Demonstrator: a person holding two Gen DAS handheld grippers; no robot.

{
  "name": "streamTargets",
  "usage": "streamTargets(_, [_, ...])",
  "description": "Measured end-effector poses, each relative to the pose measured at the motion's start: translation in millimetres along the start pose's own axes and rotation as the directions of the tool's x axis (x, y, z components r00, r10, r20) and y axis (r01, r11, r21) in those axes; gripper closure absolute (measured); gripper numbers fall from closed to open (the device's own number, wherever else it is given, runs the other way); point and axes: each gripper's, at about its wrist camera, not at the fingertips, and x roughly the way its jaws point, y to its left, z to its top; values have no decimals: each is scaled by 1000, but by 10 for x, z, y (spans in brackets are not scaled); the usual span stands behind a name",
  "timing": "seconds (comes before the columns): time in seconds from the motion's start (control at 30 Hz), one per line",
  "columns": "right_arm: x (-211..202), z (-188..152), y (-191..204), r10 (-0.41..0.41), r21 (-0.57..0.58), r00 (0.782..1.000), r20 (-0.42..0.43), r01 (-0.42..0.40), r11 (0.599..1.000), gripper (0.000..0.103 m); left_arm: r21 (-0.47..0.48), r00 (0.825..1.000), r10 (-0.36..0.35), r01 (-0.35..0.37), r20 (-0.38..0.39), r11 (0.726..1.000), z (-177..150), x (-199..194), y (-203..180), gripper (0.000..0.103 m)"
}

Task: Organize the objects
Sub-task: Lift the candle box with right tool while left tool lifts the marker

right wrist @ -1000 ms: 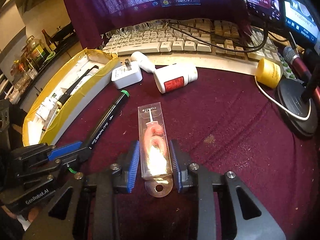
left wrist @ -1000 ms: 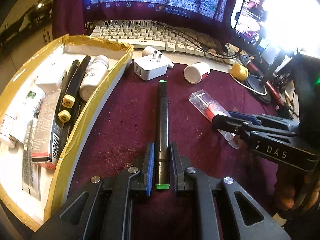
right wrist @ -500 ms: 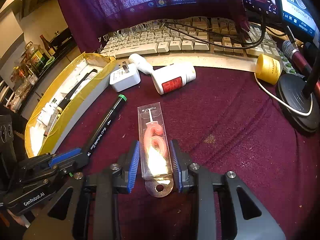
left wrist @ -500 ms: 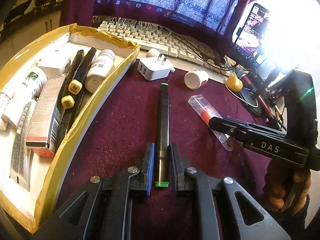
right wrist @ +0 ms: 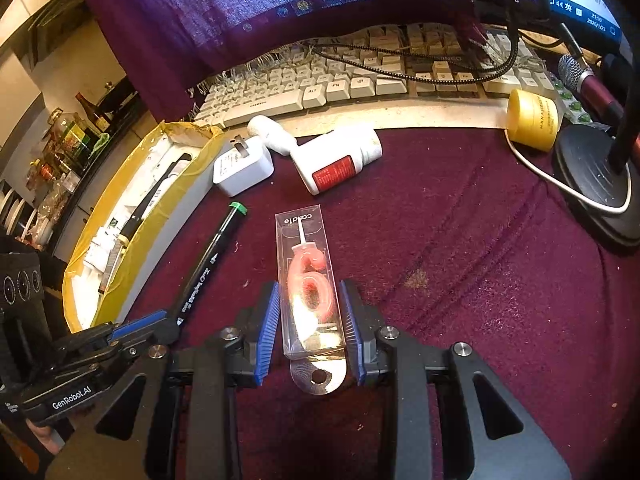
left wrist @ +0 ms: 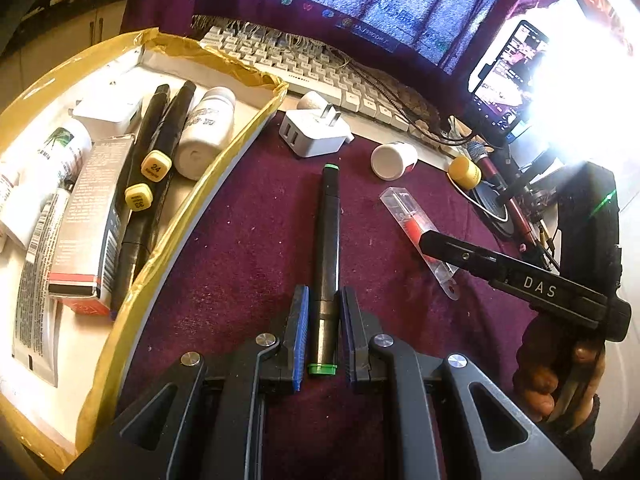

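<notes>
A black marker with green ends point(left wrist: 329, 240) lies lengthwise between the pads of my left gripper point(left wrist: 323, 320), which is shut on its near end. The same marker point(right wrist: 208, 264) and left gripper point(right wrist: 136, 330) show at the lower left of the right wrist view. My right gripper point(right wrist: 310, 320) is shut on a clear candle box point(right wrist: 306, 276) with a red number candle inside, its hang tab toward the camera. From the left wrist view, the right gripper point(left wrist: 426, 242) covers the near half of that candle box point(left wrist: 402, 210). Both items are low over the maroon cloth point(right wrist: 460, 260).
A yellow-taped cardboard box point(left wrist: 188, 208) at left holds yellow-capped markers, a white bottle and packets. A white charger plug point(left wrist: 312, 136), a red-labelled white bottle point(right wrist: 336, 162), a yellow jar point(right wrist: 532, 120), a keyboard point(right wrist: 340, 88) and a microphone stand base point(right wrist: 596, 176) line the back.
Both views have rolled a little and the box at left now shows more fully. The marker and the candle box stay fixed between their jaws.
</notes>
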Motion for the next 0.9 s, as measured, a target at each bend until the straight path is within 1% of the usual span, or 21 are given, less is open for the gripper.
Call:
streamTargets(0.07, [7,38,-46,-15,19,1000,1,15,1000,75,4,1000,16,-16,-23,1000,21,-7,-8,90])
streamTargets(0.2, [-5,68,-132,1,64,1000,9,-2,998,75,20,997,54,-53,-51,998,29,-17,-50,90])
streamTargets(0.4, [-18,-1,-13,-44,6,999,24,44,999,75,27,996,74,-73,-40,997,-4,-23,-100,90])
streamTargets(0.53, [-18,3,-17,-45,6,999,21,45,999,75,25,996,77,-76,-43,997,14,-11,-115,90])
streamTargets(0.7, [-25,-8,-16,-50,5,999,20,50,999,75,52,991,126,-124,-54,991,89,63,-215,90])
streamTargets(0.77, [-30,-21,-8,-52,11,998,19,52,999,75,67,986,150,-146,-68,987,153,109,-262,86])
streamTargets(0.8, [-31,-27,-2,-57,8,998,20,57,998,75,70,986,152,-147,-73,987,186,130,-278,77])
streamTargets(0.83, [-29,-31,9,-61,6,998,20,61,998,75,70,986,151,-145,-78,987,219,151,-296,64])
streamTargets(0.87, [-28,-30,9,-65,5,998,21,65,998,75,71,986,150,-144,-80,987,258,183,-316,60])
streamTargets(0.9, [-26,-30,17,-66,6,998,21,66,998,75,74,984,159,-153,-76,985,276,206,-333,59])
